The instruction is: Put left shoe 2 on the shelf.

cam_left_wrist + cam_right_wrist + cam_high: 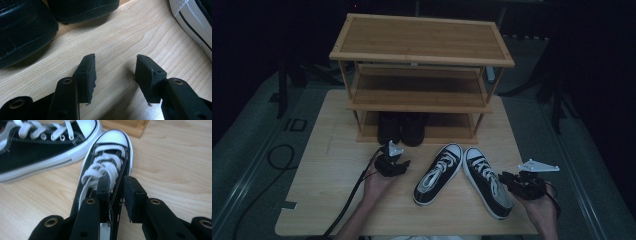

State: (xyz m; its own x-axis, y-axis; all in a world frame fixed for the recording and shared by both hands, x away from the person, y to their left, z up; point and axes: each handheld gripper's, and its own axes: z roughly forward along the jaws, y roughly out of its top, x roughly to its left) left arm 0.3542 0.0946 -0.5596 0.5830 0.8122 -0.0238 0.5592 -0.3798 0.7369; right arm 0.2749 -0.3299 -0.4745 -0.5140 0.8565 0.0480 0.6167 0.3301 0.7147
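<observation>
Two black-and-white lace-up sneakers lie on the wooden table [327, 195] in front of a shoe rack. The left sneaker [439, 172] [37, 152] lies beside the right sneaker [484, 181] [112, 147]. My right gripper [508, 179] [116, 181] sits at the right sneaker's heel end. One jaw is inside the opening, the other outside, and the canvas side wall stands loose between them. My left gripper [394, 162] [115, 67] hovers open over bare wood, nothing between its jaws, with the left sneaker's toe [195, 22] off to its right.
A three-shelf bamboo shoe rack [422, 37] stands at the table's far side. A pair of black shoes [402, 127] [22, 32] sits on its bottom shelf, just ahead of the left gripper. Cables trail off the table's left side.
</observation>
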